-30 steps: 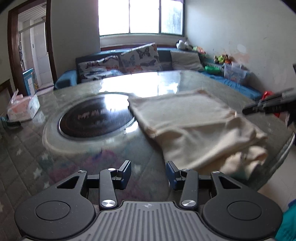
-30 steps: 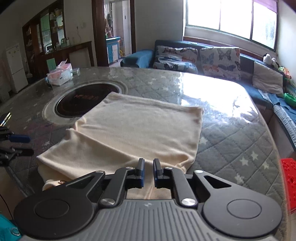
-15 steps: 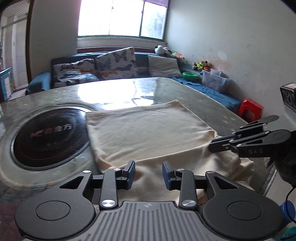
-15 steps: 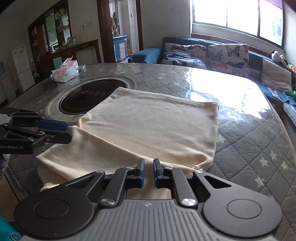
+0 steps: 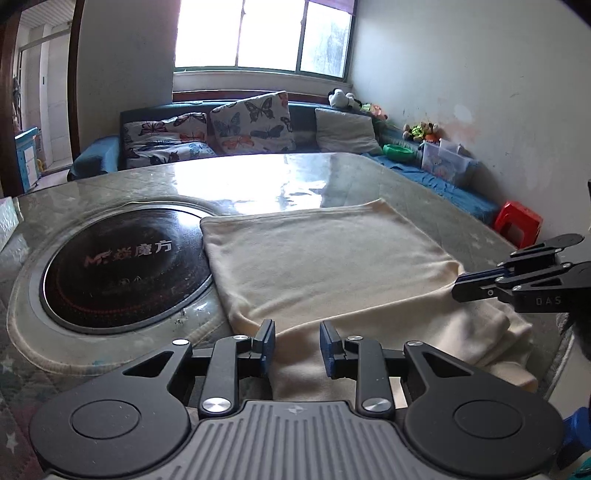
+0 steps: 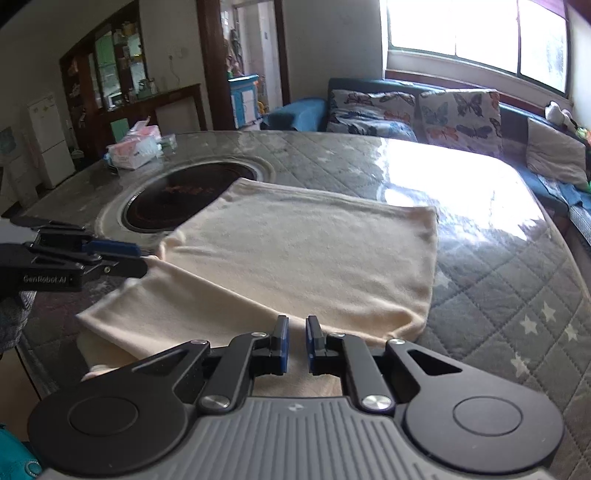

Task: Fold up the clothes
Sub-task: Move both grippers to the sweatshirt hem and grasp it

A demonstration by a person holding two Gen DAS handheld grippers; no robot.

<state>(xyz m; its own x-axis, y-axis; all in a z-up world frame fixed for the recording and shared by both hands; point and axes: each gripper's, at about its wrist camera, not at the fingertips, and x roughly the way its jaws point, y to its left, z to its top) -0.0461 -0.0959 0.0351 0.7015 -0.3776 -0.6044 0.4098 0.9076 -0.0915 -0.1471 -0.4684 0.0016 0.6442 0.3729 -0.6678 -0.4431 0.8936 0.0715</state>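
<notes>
A cream cloth lies on the bench, folded over itself, its far part flat beside the round dark hob set into the bench top and its near part hanging in loose layers over the bench's near edge. The left hand-held gripper sits low over the cloth's near left corner with its jaws closing; cloth lies in the gap between the blue-padded fingers, but the pads do not yet press on it. In the right wrist view the same left hand-held gripper comes in from the left, its tips at the fold where the upper layer meets the lower one. The right hand-held gripper is closed to a narrow slit at the near edge of the cloth, and cloth shows in and under the slit, though whether it is pinched cannot be told; from the left wrist view its tips touch the cloth's right corner. A tissue box stands on the far left of the bench, well apart from the cloth. Behind the bench runs a blue sofa with butterfly cushions under a bright window, and a red stool stands by the right wall.
</notes>
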